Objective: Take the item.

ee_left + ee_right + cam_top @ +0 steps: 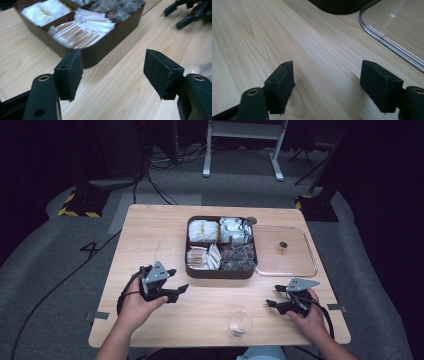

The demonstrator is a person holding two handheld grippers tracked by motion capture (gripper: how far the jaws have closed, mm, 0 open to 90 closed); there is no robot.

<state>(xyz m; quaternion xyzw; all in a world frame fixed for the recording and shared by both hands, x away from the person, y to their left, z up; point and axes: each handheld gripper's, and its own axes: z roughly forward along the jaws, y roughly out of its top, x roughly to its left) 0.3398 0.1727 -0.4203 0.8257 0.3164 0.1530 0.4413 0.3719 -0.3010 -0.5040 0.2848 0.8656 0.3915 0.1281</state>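
A dark brown box [220, 271] with four compartments of wrapped packets stands mid-table. Its clear lid [299, 265] lies flat just right of it, a small knob [283, 246] on top. A clear glass cup [240, 322] stands at the near edge. My left gripper [179, 280] is held low, left of the box's near corner, open and holding nothing. Its own view has the open gripper [113, 72] facing the box wall [100, 52]. My right gripper [272, 296] is open near the lid's front corner. In the right gripper view, the gripper [327, 85] is over bare wood, with the lid's rim [387, 42] ahead right.
The wooden table [150, 235] has bare room on its left half. The other hand's gripper [172, 18] sits far right in the left gripper view. White packets [82, 32] fill the nearest compartment. Beyond the table lie grey floor, cables and a white stand [242, 140].
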